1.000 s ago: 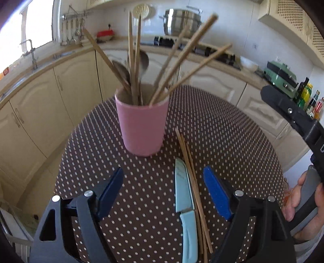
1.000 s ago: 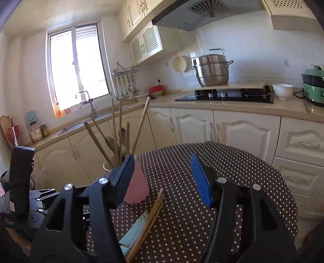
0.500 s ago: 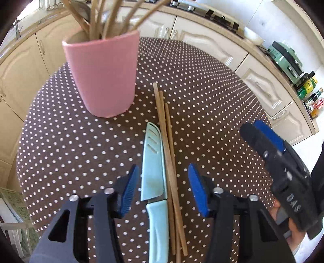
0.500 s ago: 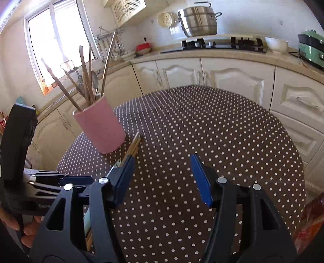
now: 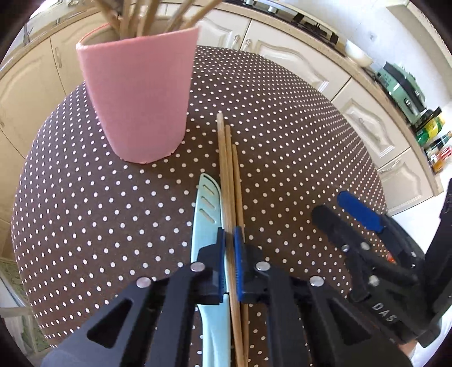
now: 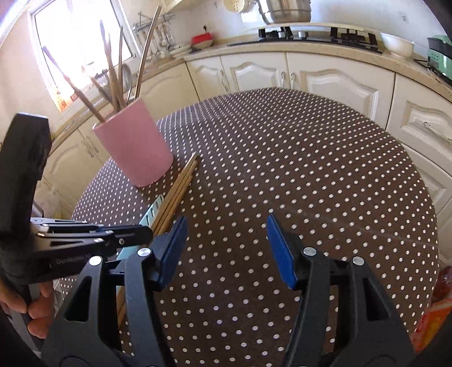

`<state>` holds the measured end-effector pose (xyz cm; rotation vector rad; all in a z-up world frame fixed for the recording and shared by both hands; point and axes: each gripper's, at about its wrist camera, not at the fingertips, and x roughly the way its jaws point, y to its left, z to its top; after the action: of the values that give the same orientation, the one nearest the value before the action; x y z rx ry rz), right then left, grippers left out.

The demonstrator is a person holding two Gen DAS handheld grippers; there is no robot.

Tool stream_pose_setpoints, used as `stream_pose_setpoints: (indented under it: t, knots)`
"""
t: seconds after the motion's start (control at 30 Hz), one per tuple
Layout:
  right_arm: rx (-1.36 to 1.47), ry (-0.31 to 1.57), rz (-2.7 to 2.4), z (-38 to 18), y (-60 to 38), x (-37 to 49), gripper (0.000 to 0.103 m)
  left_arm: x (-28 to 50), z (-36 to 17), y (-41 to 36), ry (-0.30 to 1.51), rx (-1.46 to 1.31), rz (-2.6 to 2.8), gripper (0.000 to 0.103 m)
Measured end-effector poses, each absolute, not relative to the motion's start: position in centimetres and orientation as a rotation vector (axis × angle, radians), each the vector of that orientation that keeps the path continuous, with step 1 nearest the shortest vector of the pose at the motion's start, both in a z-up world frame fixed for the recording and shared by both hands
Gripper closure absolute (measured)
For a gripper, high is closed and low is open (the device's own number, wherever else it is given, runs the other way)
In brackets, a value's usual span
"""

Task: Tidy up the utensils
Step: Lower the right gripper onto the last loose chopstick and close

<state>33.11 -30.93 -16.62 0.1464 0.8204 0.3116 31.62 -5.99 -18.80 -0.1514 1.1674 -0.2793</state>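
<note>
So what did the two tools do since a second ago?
The left tool came down and closed its fingers on a wooden chopstick lying beside the blue knife. The right tool tipped down toward the table too, but stays open and empty. The pink cup, knife and chopsticks haven't moved.

A home kitchen: cream panelled cabinets (image 6: 325,79) under a speckled stone counter (image 6: 310,48), a black gas hob (image 6: 316,34), a steel stockpot (image 6: 285,11), and a round table in brown polka-dot cloth (image 6: 282,158).
</note>
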Motion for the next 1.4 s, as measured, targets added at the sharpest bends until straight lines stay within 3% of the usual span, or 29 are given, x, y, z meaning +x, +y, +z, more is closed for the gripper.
stream_pose_setpoints:
  t: [0.57,0.83,1.07,1.17,1.27,1.4]
  knots:
    - [-0.045,0.998,0.301,-18.0,-24.6,35.8,0.045,26.5,-19.1,2.2,1.171,-0.205,-0.271,0.096]
    - [-0.038,1.047,0.302,-17.6,-22.8,37.3,0.045,28.8,-18.9,2.0,1.197,-0.179,-0.259,0.094]
    - [-0.046,1.083,0.304,-17.8,-22.1,37.6,0.045,32.5,-18.8,-1.6,1.214,-0.114,-0.274,0.072]
    - [-0.066,1.098,0.295,-18.0,-22.0,37.7,0.046,33.6,-18.8,-3.0,1.206,-0.06,-0.265,0.076]
    - [-0.107,1.118,0.292,-17.9,-21.7,37.8,0.047,34.8,-18.7,-4.1,1.203,-0.014,-0.225,0.089]
    - [-0.143,1.152,0.299,-18.1,-21.6,38.0,0.048,36.8,-18.6,-5.5,1.225,0.004,-0.213,0.09]
